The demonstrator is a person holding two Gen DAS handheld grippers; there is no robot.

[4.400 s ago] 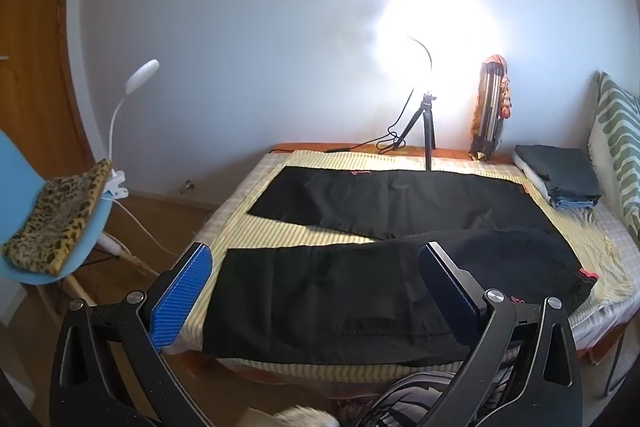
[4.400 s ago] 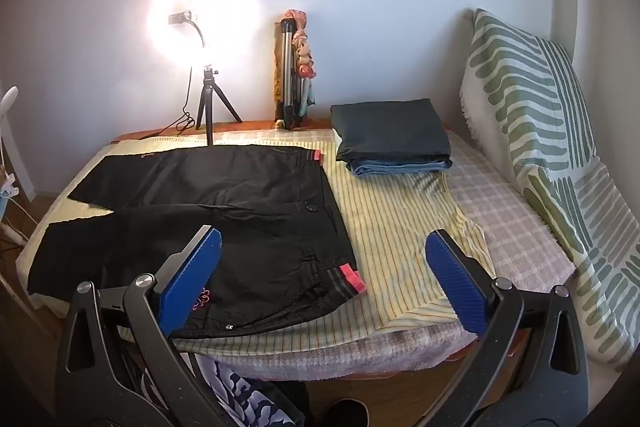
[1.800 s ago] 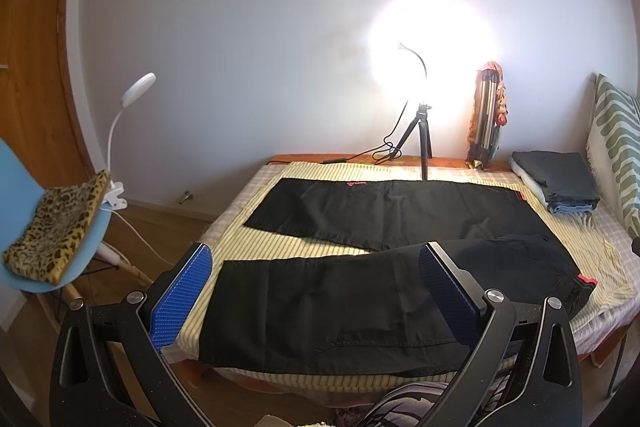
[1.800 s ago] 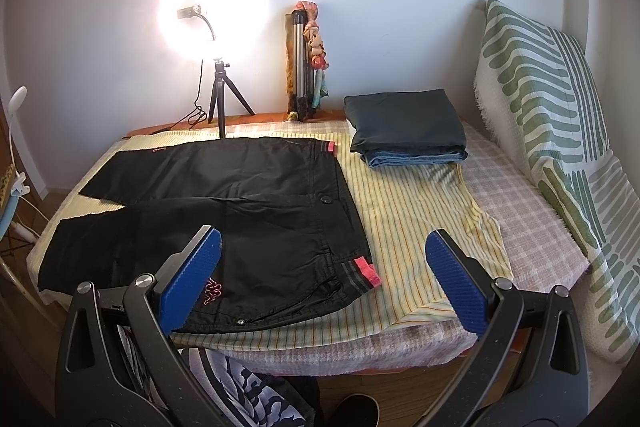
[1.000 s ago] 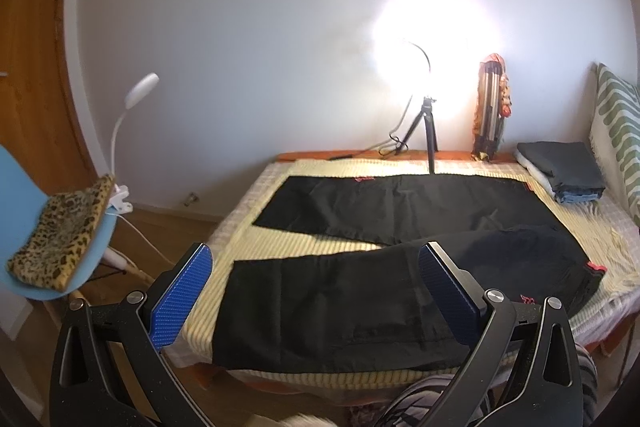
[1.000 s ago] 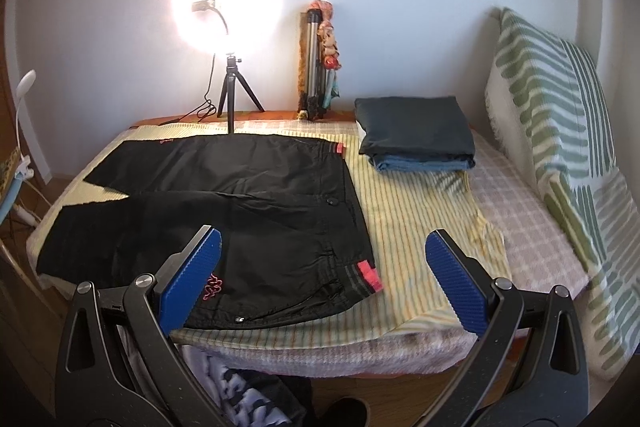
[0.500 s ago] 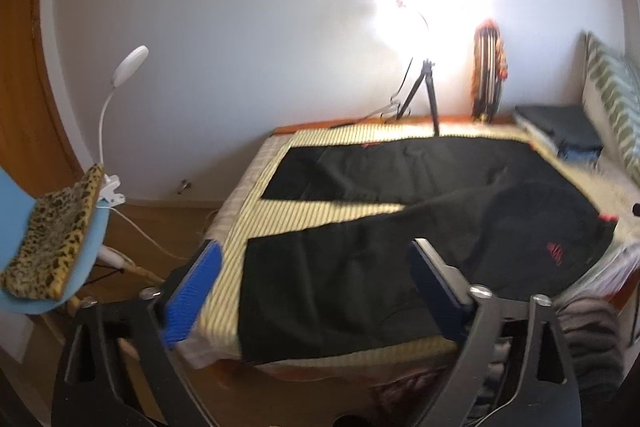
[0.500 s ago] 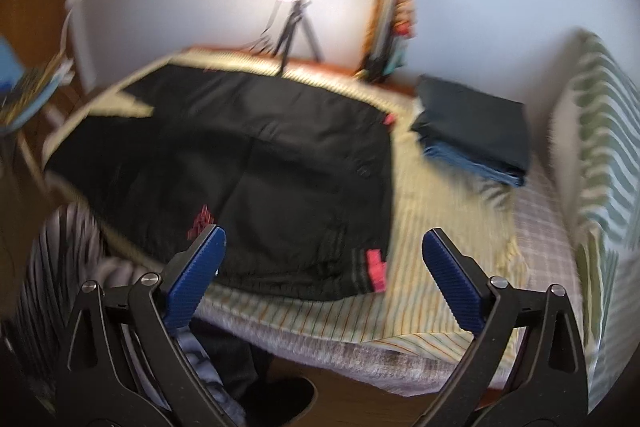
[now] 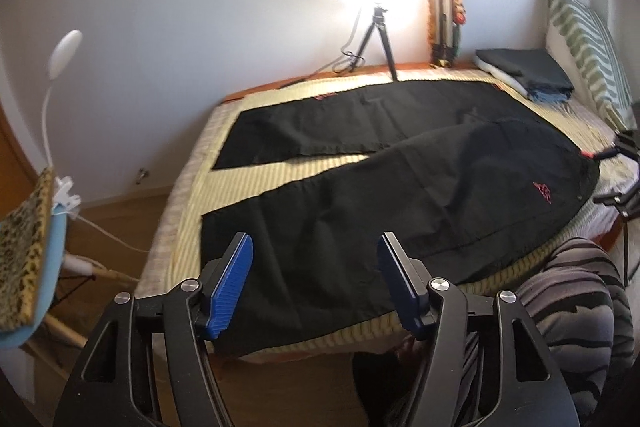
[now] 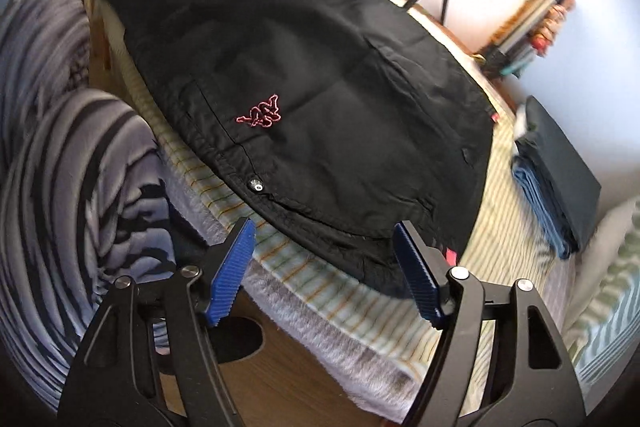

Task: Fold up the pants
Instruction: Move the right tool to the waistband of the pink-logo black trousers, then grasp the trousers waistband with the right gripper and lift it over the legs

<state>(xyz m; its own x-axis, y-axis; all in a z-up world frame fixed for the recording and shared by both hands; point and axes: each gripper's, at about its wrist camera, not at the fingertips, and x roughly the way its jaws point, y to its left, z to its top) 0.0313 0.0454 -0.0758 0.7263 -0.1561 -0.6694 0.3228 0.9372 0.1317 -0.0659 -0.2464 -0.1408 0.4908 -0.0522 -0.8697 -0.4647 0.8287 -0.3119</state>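
Black pants point(image 9: 400, 187) are lying lengthwise across the bed point(image 9: 248, 179): left gripper point(image 9: 314, 279) hanging gaping and empty over the near leg, right gripper point(image 10: 324, 267) equally wide at the waistband.

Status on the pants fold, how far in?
Done: nothing folded; the black pants lie spread flat on the bed, legs splayed apart. In hand: nothing; the left gripper is open over the near leg's hem end, the right gripper open at the waistband corner. Left: grasp and every fold.

Black pants point(image 9: 400, 195) with a pink logo point(image 10: 262, 115) lie on a yellow-striped sheet point(image 9: 256, 179).
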